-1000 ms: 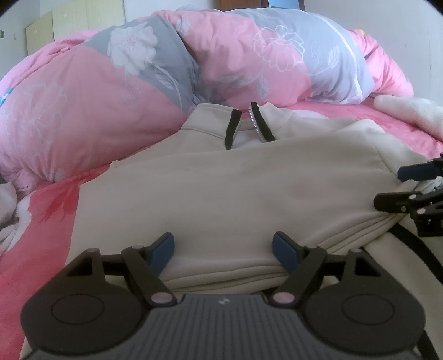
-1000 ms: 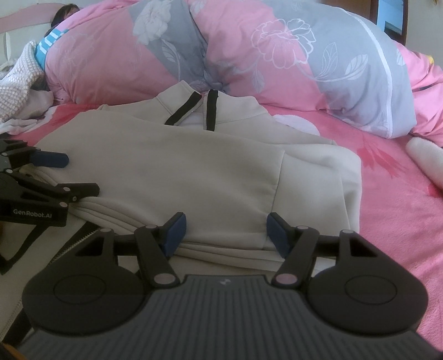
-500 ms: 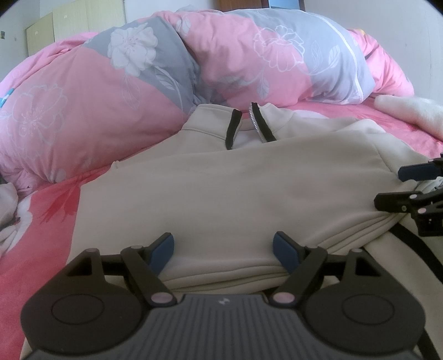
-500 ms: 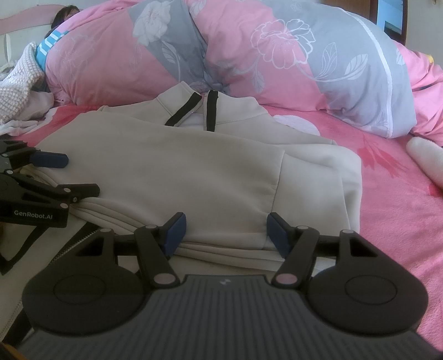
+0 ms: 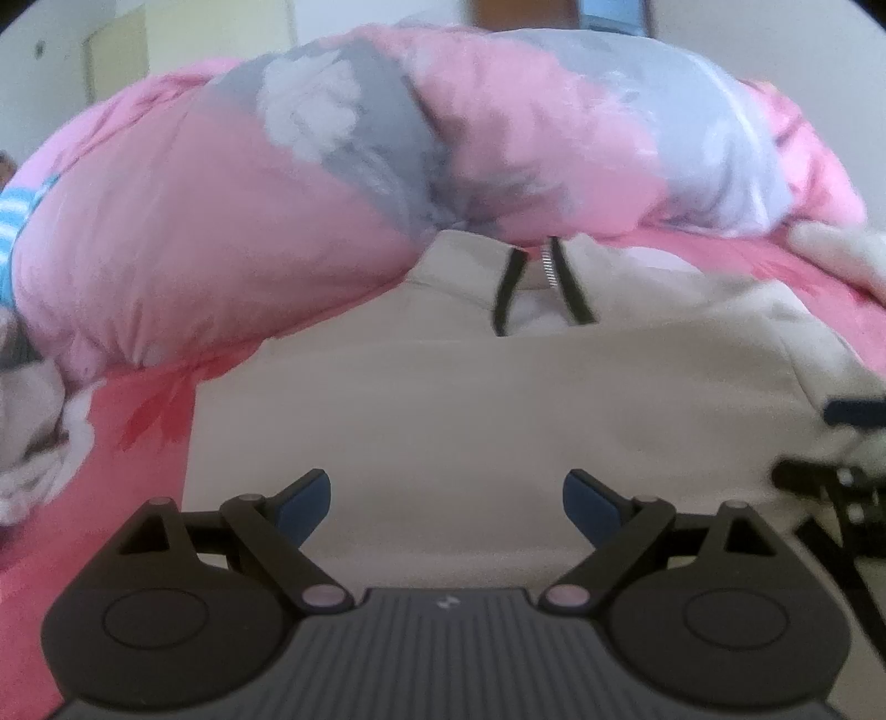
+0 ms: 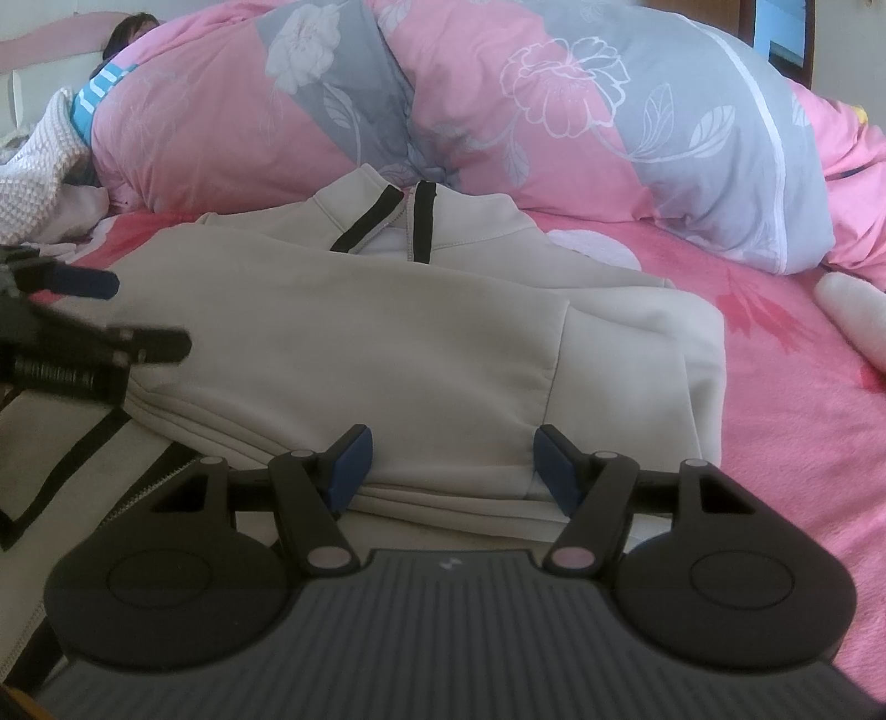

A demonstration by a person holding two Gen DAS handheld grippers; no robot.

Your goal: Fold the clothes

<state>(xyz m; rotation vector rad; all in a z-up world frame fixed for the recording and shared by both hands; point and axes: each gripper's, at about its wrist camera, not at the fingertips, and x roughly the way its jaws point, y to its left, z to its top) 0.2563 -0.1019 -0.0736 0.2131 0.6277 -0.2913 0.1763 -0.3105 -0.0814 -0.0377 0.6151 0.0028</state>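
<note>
A cream jacket (image 5: 470, 399) (image 6: 360, 332) with black zip trim lies flat on the bed, its collar toward the quilt and its upper part folded over. My left gripper (image 5: 447, 495) hovers low over the left half of the jacket. Its jaws are opening, with only flat fabric below them and nothing pinched. It shows blurred at the left edge of the right wrist view, the left gripper (image 6: 127, 313). My right gripper (image 6: 451, 465) stands open at the folded lower edge, its pads either side of the layered hem. It also shows as the right gripper (image 5: 825, 443).
A bulky pink and grey floral quilt (image 5: 332, 194) (image 6: 554, 111) is piled just behind the collar. Pink bedsheet (image 6: 775, 387) spreads to the right. A white plush thing (image 6: 853, 310) lies at the right edge. A person (image 6: 133, 33) and a white knit cloth (image 6: 39, 183) are at the back left.
The left gripper's jaws have spread wider and it has shifted forward over the jacket, so its view is blurred. The right gripper and the jacket have not moved.
</note>
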